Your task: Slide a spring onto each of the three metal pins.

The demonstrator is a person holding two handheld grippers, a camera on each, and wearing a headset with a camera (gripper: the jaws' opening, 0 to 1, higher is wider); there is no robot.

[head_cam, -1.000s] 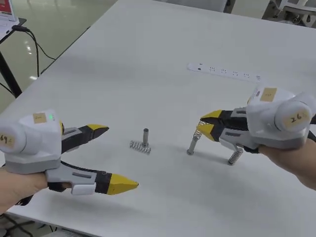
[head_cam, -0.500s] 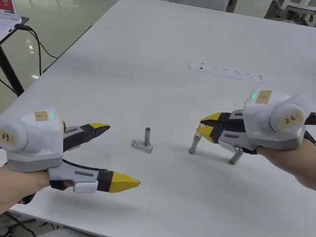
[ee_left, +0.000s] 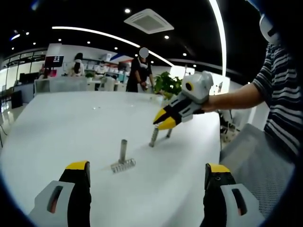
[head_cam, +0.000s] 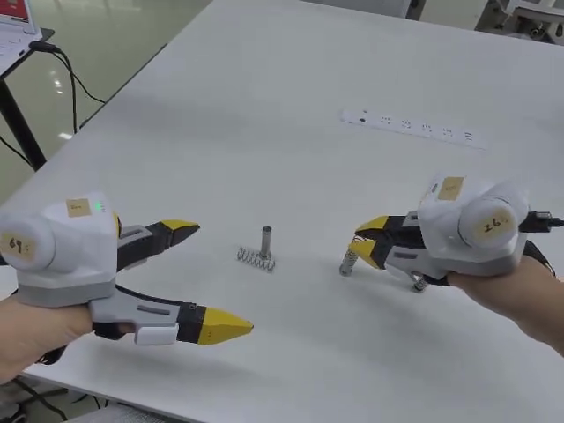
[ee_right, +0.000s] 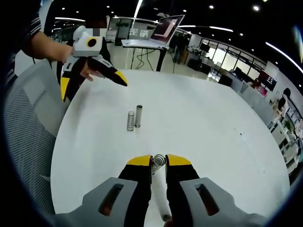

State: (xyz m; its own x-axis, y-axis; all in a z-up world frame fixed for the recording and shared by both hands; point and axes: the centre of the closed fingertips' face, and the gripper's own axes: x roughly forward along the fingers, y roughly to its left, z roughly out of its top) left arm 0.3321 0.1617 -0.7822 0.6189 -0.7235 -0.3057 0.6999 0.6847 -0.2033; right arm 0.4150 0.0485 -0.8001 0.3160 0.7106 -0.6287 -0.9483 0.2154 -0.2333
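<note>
A bare metal pin [head_cam: 265, 240] stands mid-table with a loose spring [head_cam: 255, 257] lying at its foot. To its right, my right gripper [head_cam: 364, 240] is shut on a spring [ee_right: 158, 161], holding it low on a second pin [head_cam: 349, 263]. A third pin [head_cam: 419, 283], wearing a spring, stands partly hidden under that gripper's body. My left gripper [head_cam: 208, 278] hovers open at the near left with nothing between its jaws. From the left gripper view the bare pin [ee_left: 123, 150] and loose spring [ee_left: 123, 164] lie ahead, and the right gripper [ee_left: 165, 121] is beyond them.
A white power strip [head_cam: 412, 129] lies at the far side of the white table [head_cam: 264, 106]. The table's left edge drops to the floor, where a side stand holds a laptop [head_cam: 12, 19] and a cable. People stand far behind in the left gripper view.
My right gripper has come down with the spring, which now sits lower on the second pin. The left gripper has hardly moved.
</note>
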